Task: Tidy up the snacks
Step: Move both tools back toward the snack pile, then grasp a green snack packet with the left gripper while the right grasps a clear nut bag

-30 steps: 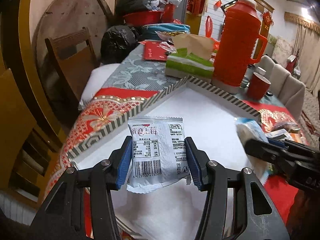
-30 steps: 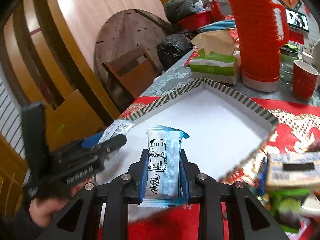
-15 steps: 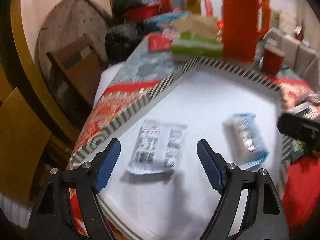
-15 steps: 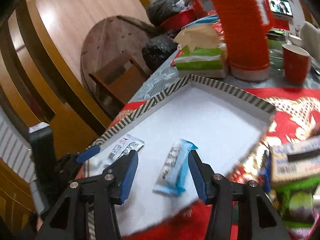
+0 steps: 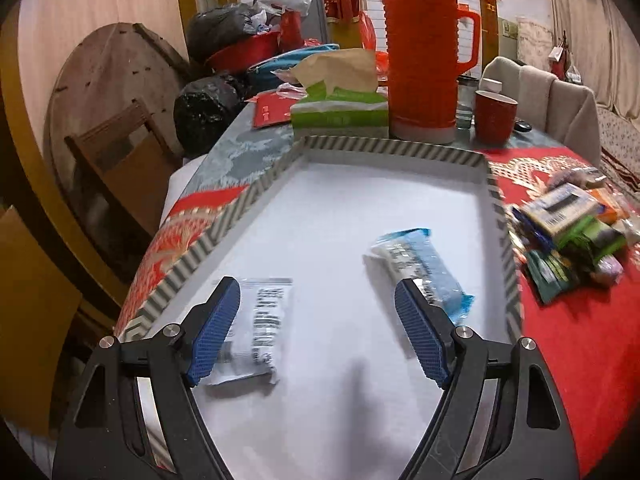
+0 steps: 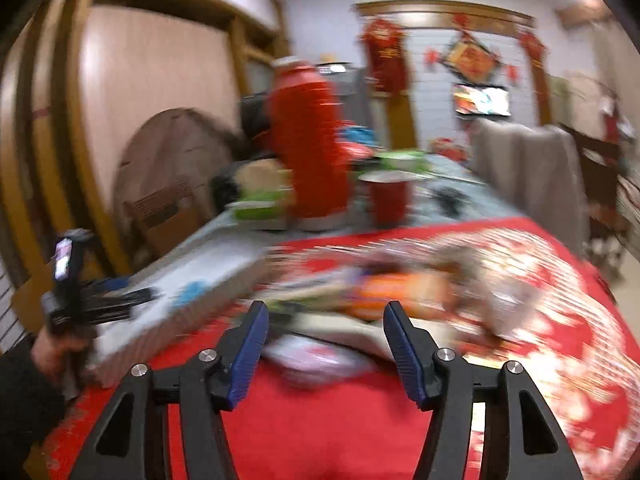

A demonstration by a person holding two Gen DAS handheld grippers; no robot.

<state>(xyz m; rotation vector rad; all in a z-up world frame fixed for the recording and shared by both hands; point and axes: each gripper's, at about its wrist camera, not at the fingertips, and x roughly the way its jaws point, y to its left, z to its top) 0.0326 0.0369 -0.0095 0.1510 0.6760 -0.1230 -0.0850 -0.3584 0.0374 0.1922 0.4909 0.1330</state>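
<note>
A white snack packet (image 5: 256,332) with a barcode lies flat in the white tray (image 5: 360,148) with a striped rim. A blue snack packet (image 5: 424,268) lies to its right in the same tray. My left gripper (image 5: 318,332) hangs open above the tray, holding nothing; its left pad overlaps the white packet in view. In the blurred right wrist view, my right gripper (image 6: 324,346) is over the red cloth with its jaws opening and empty. Ahead of it lies the loose snack pile (image 6: 384,292), also visible as the snack pile (image 5: 572,232) right of the tray.
A red thermos (image 5: 424,48), a green tissue box (image 5: 340,112) and a red cup (image 5: 494,116) stand behind the tray. Black bags (image 5: 204,108) and a wooden chair (image 5: 120,160) are at the left. A hand (image 6: 56,352) holds the left gripper at the tray's near corner.
Both grippers let go of their packets, which now lie in the tray. The left one opened and drew back a little. The right one swung right, away from the tray toward the snack pile.
</note>
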